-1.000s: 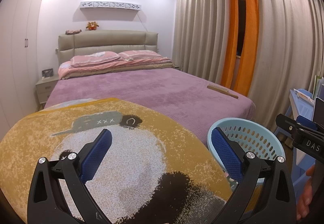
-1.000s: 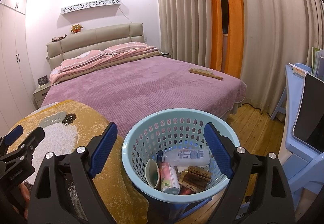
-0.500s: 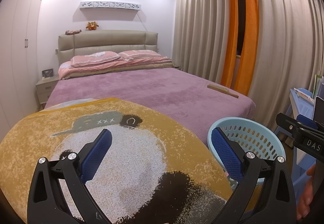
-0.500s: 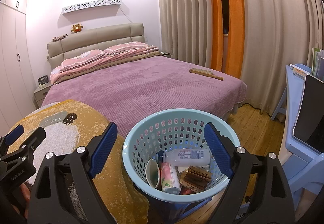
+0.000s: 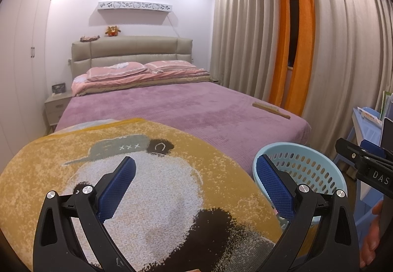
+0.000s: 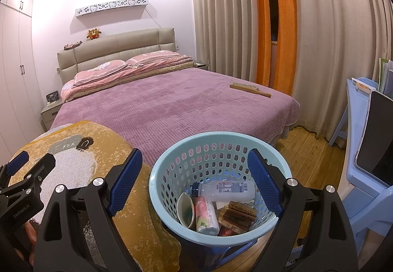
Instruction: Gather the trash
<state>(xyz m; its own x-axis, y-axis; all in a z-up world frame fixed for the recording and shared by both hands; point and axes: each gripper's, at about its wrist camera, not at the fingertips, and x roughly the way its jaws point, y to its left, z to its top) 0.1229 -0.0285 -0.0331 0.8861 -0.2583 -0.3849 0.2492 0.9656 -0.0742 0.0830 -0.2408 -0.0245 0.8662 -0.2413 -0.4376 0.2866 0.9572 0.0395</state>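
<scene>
Nearest: right hand-held gripper, black frame with blue ribbed pads, jaws wide apart and holding nothing, poised above and just short of the pale blue perforated plastic basket. Basket contents, all lying loose at the bottom: one clear plastic bottle with white label, on its side; one paper cup; one pink printed tube-shaped package; brown paper wrappers. Left hand-held gripper, same make, jaws likewise apart and empty, over the round yellow panda-print rug-covered surface, with the basket just beside it to the right. Beyond: bed with mauve quilted cover, bearing one wooden-handled brush near its far right edge, well apart from both grippers. No loose litter shows on the rug surface or the bed. Step in hand, as judged: collection appears finished or paused, trash already in the basket. Next move, if any, calls for spotting remaining litter first.
</scene>
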